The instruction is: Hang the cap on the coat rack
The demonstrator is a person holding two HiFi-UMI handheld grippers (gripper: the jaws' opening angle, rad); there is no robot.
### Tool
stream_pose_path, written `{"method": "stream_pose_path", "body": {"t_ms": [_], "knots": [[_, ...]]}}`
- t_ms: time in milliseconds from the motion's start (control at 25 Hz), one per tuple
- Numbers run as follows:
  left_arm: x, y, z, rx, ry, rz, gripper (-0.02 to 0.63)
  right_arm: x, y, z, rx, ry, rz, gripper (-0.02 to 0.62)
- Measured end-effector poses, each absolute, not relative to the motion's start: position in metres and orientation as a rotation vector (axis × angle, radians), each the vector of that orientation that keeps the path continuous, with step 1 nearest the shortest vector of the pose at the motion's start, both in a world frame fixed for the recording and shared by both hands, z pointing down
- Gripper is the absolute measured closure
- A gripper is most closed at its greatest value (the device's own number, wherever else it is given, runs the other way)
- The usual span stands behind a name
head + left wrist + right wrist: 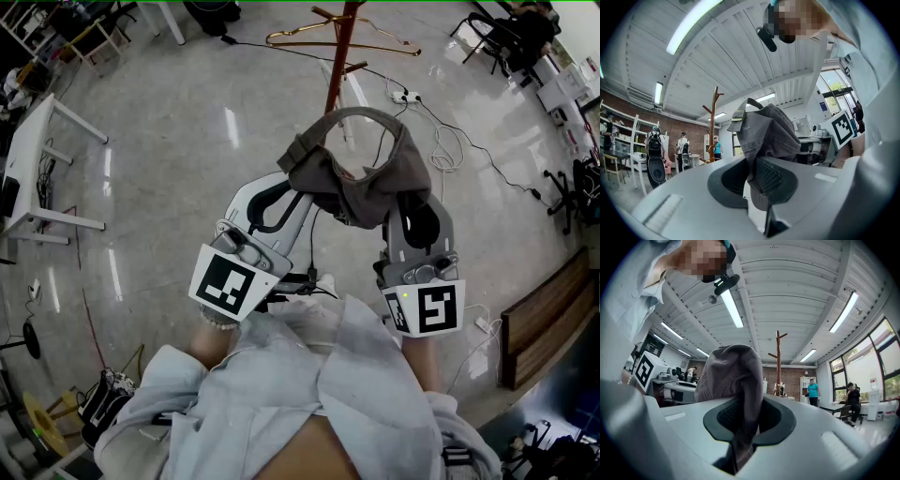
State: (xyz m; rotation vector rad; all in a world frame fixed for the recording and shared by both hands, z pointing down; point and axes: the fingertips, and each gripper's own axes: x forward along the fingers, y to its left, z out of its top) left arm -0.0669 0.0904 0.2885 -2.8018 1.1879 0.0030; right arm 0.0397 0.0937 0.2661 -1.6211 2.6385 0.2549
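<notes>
To do this carry well, the left claw (pixel 757 174) and the right claw (pixel 742 420) should hold their pinch and stretch the cap (pixel 358 176) open between them. That way its hollow meets a peg of the coat rack (pixel 343 49) before either side lets go. Each claw is nearly closed and clamped on grey cloth, the left on one edge of the cap and the right on the opposite edge. The cap hangs in the air between them, near the coat rack but not touching it.
</notes>
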Motion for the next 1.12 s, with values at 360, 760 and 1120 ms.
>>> {"method": "stream_pose_path", "body": {"t_ms": [360, 760, 1120], "knots": [[-0.068, 0.089, 0.285, -2.818, 1.179, 0.014, 0.574, 0.038, 0.094, 0.262, -1.647, 2.633, 0.261, 0.538], [-0.085, 0.086, 0.284, -2.827, 1.124, 0.027, 0.574, 0.021, 0.093, 0.263, -1.691, 2.599, 0.257, 0.538], [-0.094, 0.09, 0.287, -2.842, 1.093, 0.038, 0.574, 0.012, 0.098, 0.267, -1.74, 2.575, 0.256, 0.538]]}}
